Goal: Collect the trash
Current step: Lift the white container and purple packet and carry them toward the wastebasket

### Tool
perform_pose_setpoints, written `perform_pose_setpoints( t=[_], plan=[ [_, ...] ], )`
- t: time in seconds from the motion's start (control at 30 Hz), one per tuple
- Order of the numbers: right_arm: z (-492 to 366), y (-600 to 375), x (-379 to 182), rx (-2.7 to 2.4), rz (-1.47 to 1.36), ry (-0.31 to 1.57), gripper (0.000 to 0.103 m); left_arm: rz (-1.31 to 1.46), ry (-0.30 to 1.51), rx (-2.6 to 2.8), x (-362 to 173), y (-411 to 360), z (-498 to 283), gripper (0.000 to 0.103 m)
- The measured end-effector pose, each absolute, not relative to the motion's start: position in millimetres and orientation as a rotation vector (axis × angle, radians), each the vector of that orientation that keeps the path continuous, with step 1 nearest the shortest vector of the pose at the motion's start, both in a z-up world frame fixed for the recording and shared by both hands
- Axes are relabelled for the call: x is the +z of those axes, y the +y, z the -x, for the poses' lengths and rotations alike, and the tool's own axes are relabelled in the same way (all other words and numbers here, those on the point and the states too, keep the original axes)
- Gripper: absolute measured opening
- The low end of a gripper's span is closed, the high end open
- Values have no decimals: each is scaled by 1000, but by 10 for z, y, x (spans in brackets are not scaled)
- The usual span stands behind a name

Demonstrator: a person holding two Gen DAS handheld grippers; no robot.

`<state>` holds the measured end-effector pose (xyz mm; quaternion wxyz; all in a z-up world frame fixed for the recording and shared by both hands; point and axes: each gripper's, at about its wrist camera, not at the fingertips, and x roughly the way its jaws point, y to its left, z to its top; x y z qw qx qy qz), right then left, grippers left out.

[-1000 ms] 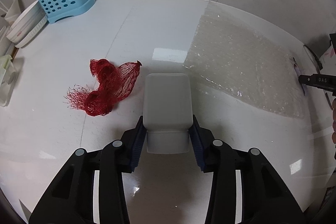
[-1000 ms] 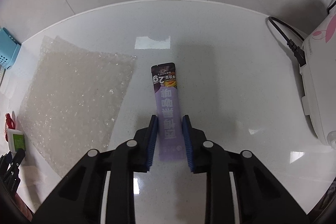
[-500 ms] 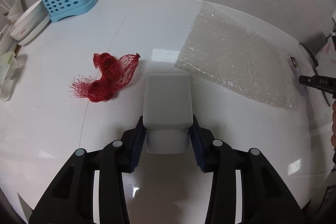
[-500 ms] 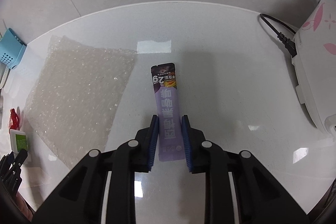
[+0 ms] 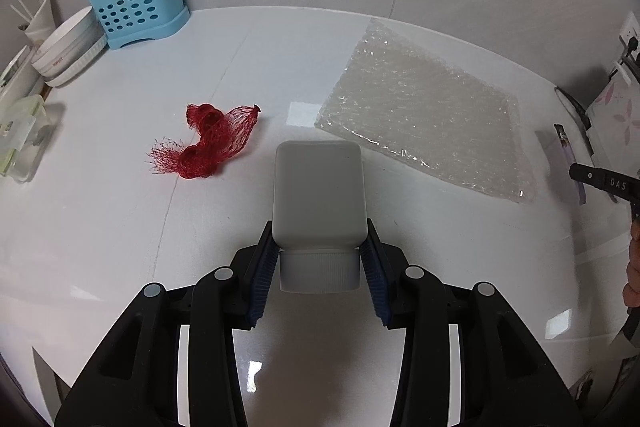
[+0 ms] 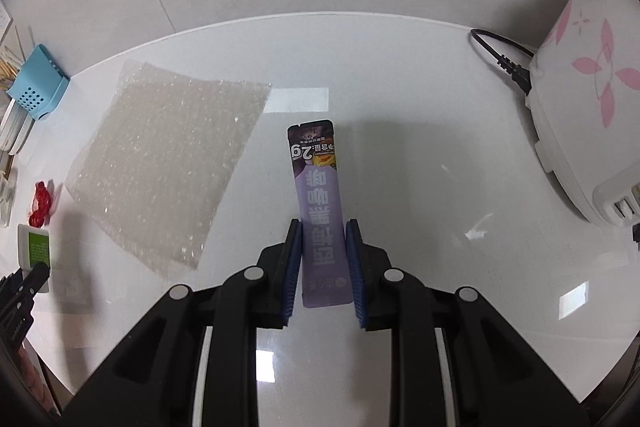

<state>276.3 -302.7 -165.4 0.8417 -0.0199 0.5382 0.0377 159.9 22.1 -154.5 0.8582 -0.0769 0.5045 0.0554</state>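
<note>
My left gripper is shut on a white plastic bottle, gripped near its ribbed cap and held above the white counter. The bottle also shows with a green label in the right wrist view. My right gripper is shut on a purple snack wrapper, lifted off the counter. A red mesh net lies crumpled on the counter left of the bottle. A sheet of bubble wrap lies flat to the right; it also shows in the right wrist view.
A blue utensil holder and stacked white bowls stand at the back left, with a clear lidded box at the left edge. A white rice cooker with pink flowers and its black cord stand at the right.
Both grippers have risen and pulled back with their loads; the counter, net and bubble wrap look farther away. The rice cooker has come further into the right wrist view.
</note>
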Motion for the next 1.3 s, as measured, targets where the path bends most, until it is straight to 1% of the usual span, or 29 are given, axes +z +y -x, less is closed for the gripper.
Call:
perform_pose_setpoints(
  t=[0.6, 1.3],
  plan=[
    [-1817, -3002, -1547, -15, 0, 1098, 21, 88, 1008, -21, -1288, -12, -1130, 40],
    [-685, -2389, -1360, 1, -2, 1030, 21, 62, 983, -111, -1163, 193, -194, 40]
  ],
)
